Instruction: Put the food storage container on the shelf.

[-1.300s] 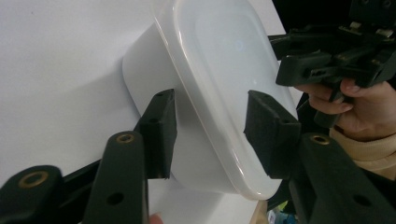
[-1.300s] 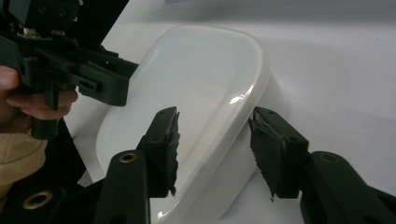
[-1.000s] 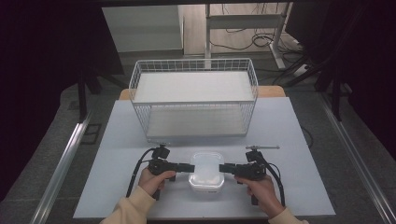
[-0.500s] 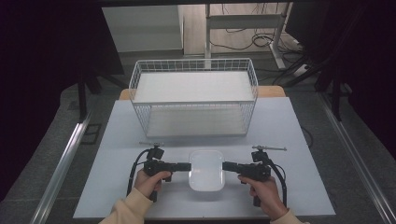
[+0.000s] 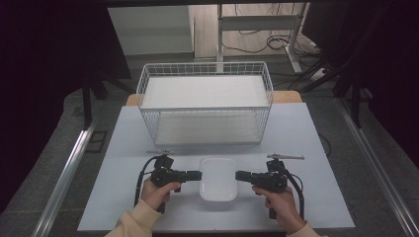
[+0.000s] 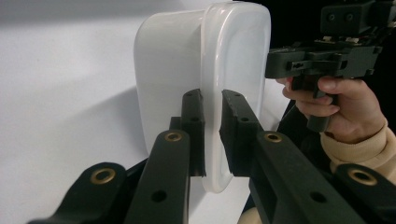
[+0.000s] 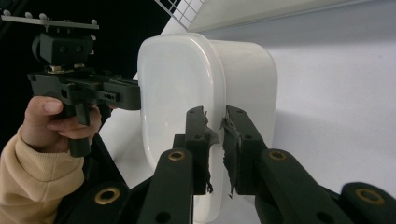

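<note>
A white plastic tub sits open side up near the table's front edge, between my two grippers. My left gripper comes in from the left, and in the left gripper view its black jaws are shut on the tub's thin rim. My right gripper meets the opposite rim from the right. In the right gripper view its jaws, with torn pads, pinch the tub's edge. Whether the tub rests on the table or hangs just above it is unclear.
A white wire basket with a pale liner stands at the back of the light table. Bare tabletop lies between the basket and the tub. Metal rails run along the floor on both sides, and cables lie beyond the table.
The tub showed its front wall a second ago and now looks level from above. Both grippers stay at its sides, having shifted only slightly.
</note>
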A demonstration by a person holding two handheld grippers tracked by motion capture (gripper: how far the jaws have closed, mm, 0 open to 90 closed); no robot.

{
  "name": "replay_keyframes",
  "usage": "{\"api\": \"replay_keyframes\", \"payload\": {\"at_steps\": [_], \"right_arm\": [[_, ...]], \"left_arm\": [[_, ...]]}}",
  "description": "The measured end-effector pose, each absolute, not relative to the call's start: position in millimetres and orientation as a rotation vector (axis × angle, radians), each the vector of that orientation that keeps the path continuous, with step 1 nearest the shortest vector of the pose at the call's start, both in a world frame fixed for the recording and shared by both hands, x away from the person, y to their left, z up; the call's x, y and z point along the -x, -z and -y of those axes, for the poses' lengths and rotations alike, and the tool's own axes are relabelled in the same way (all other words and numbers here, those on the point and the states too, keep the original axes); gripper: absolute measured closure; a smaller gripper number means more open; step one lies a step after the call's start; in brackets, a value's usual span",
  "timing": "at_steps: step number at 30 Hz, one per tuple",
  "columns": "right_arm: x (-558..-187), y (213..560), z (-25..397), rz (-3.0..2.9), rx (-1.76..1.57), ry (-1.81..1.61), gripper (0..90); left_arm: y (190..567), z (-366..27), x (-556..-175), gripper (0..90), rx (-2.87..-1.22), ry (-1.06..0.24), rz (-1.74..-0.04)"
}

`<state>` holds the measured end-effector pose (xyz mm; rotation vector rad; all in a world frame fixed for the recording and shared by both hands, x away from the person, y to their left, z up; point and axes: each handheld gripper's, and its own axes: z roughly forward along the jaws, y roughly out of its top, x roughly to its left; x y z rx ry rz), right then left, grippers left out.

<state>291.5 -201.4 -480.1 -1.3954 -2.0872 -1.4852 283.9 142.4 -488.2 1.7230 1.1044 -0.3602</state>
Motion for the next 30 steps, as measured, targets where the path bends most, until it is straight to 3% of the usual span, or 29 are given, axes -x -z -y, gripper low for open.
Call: {"api": "replay_keyframes", "payload": {"at_steps": [30], "right_arm": [[-308.9, 433.5, 189.4, 2.242, 1.285, 1.605, 79.8]], "left_arm": [[440.6, -151.1, -299.2, 80.4, -1.752, 0.211, -1.024]]}}
